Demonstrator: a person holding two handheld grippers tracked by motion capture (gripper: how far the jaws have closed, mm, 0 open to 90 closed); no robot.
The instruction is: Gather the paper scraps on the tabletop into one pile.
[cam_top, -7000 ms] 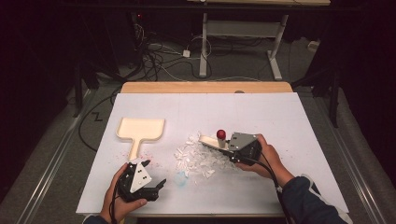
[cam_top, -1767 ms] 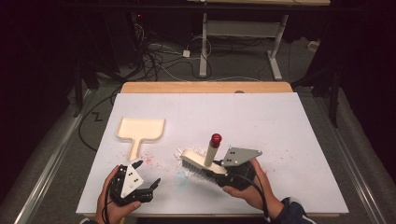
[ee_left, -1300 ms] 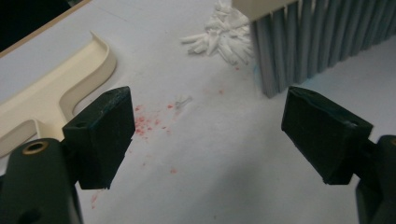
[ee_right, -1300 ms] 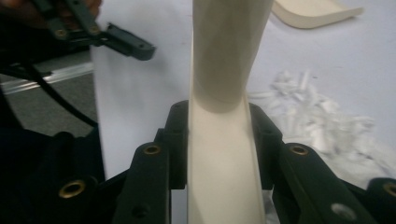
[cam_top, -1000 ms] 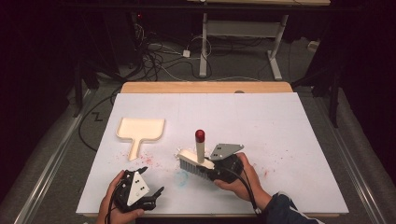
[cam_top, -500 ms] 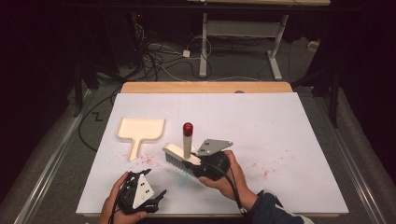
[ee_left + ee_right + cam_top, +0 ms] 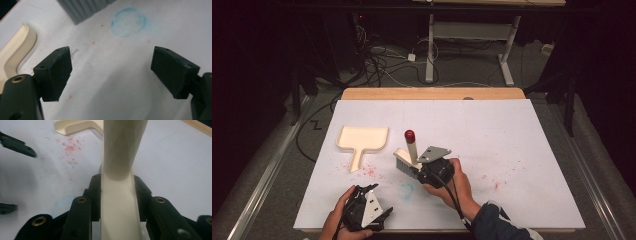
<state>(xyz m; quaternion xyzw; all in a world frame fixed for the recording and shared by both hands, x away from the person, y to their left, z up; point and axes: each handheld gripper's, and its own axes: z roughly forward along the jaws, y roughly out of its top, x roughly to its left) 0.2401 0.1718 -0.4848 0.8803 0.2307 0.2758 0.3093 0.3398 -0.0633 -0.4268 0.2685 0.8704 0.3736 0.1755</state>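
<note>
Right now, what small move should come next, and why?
Probably the open left gripper should reach for the dustpan: its handle lies free beside the brush, which the right gripper already grips, so the pan needs holding.

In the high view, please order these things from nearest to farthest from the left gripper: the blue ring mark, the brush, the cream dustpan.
From the left gripper:
1. Blue ring mark, on the white sheet just up and to its right.
2. Brush, farther up and right, held in the right gripper.
3. Cream dustpan; its handle end rivals the brush, its pan lies farthest.
</note>
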